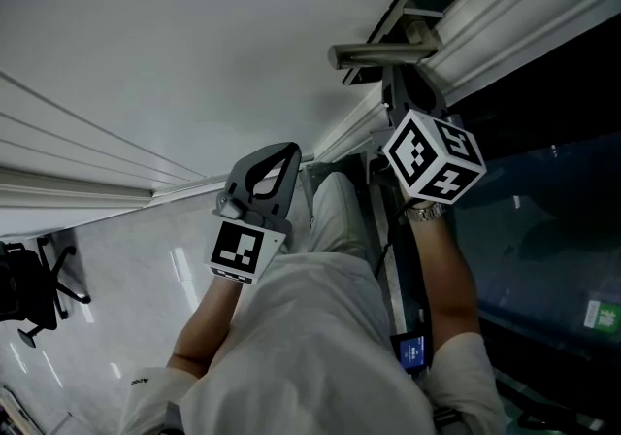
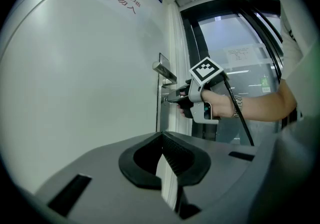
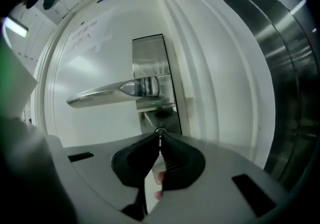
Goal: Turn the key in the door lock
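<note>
Right tongs (image 3: pixel 160 139), centre frame: pinched shut on the key (image 3: pixel 160 133), which sits in the lock (image 3: pixel 161 118) just below the handle (image 3: pixel 115 90), in line with the keyhole for twisting. Left tongs (image 2: pixel 161 140): closed, empty, held back from the door (image 2: pixel 75 68).

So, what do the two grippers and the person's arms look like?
Both grippers are grey with black ribbed pads. The right gripper carries a white cube with black square markers, and a black cable trails from it. The left gripper shows one such marker. The person wears light short sleeves and a metal wristwatch.
</note>
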A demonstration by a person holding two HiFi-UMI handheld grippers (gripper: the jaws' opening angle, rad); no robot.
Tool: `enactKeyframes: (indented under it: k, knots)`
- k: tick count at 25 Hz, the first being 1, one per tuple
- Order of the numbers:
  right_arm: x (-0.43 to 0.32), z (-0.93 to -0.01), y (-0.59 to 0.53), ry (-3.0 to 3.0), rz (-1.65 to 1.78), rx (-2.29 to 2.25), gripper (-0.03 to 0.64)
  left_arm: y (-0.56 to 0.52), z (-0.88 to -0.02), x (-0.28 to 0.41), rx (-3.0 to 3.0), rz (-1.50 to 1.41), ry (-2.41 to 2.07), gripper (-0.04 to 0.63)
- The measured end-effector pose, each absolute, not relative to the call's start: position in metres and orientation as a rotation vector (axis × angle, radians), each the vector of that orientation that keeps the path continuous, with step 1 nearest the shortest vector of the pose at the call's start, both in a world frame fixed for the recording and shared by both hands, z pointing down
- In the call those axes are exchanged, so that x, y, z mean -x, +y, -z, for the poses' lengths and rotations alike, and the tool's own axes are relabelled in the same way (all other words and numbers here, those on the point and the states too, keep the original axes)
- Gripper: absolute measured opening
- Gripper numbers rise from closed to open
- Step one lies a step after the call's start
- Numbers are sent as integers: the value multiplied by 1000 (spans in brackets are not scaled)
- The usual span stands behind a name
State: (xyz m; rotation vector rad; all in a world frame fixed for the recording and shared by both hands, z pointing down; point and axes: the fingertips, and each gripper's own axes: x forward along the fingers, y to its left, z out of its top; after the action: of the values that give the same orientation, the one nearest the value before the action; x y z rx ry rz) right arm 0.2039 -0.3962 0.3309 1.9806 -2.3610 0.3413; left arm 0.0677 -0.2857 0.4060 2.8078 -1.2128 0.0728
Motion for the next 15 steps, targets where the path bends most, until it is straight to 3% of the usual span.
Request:
enactKeyframes:
  k: [15]
  knots:
    - [-210,-333,-397,-2585,-1107,-2018,12,-286,-406,-69,-2807,-70,-1207,6]
